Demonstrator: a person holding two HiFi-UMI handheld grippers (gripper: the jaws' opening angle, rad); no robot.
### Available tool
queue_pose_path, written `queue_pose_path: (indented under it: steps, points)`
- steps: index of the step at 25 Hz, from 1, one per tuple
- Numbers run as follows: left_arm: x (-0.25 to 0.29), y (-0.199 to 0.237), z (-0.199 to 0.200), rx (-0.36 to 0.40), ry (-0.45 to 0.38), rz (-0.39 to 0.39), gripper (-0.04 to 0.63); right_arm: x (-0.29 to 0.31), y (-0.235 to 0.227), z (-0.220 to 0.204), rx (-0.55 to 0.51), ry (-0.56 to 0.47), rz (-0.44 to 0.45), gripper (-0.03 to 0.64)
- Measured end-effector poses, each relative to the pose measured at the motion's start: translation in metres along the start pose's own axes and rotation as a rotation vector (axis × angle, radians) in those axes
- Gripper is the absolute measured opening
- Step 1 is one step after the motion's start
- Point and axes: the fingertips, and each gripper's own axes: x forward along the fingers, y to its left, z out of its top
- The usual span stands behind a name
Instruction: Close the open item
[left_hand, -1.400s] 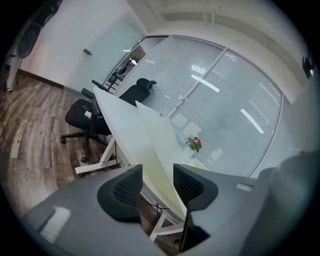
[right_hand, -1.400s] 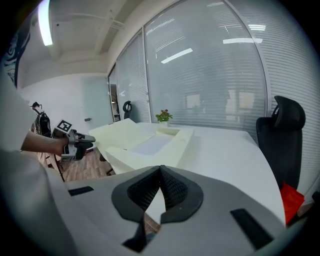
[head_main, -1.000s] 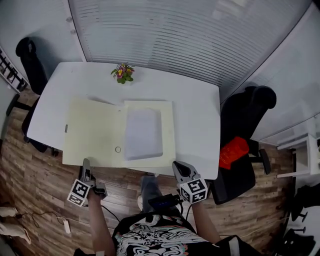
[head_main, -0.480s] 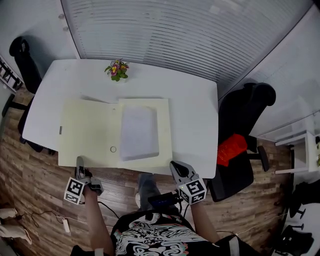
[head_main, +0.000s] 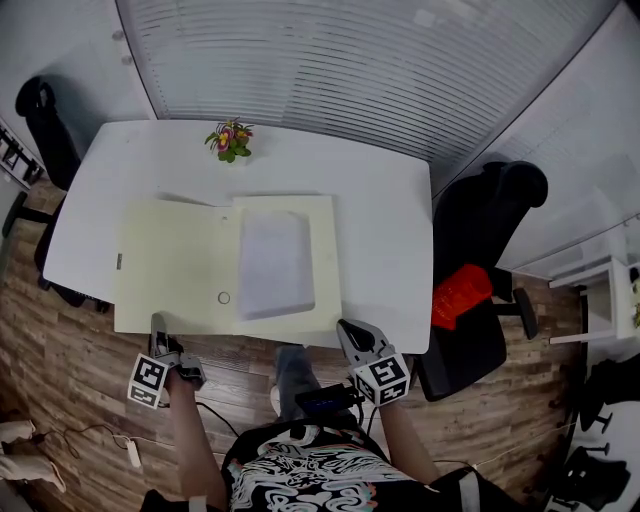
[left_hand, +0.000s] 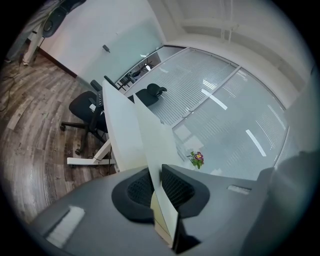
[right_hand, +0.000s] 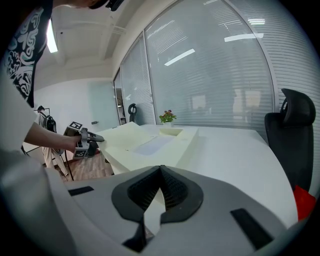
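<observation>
A cream folder (head_main: 170, 265) lies open on the white table (head_main: 390, 220), with a sheet of paper (head_main: 272, 262) in its right half. My left gripper (head_main: 157, 322) is at the front edge of the folder's left cover. In the left gripper view the cover (left_hand: 150, 140) stands between the jaws (left_hand: 156, 172), which are closing, and both pads touch it. My right gripper (head_main: 345, 328) is near the folder's front right corner. Its jaws (right_hand: 161, 170) are shut, with nothing seen between them, and the folder (right_hand: 150, 142) lies ahead of it.
A small flower pot (head_main: 229, 139) stands at the table's far edge. A black chair (head_main: 490, 230) with a red object (head_main: 460, 295) on it is at the right. Another black chair (head_main: 45, 120) is at the far left. Wooden floor lies below the front edge.
The left gripper's jaws look narrower on the cover's front edge. The view has shifted slightly. The right gripper has barely moved.
</observation>
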Motion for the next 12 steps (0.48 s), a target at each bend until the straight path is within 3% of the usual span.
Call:
queue_pose_path:
  steps: [12]
  points:
    - [-0.001,-0.014,0.003,0.021,0.009,-0.054,0.018,0.003,0.000,-0.001,-0.018,0.025,-0.039,0.003]
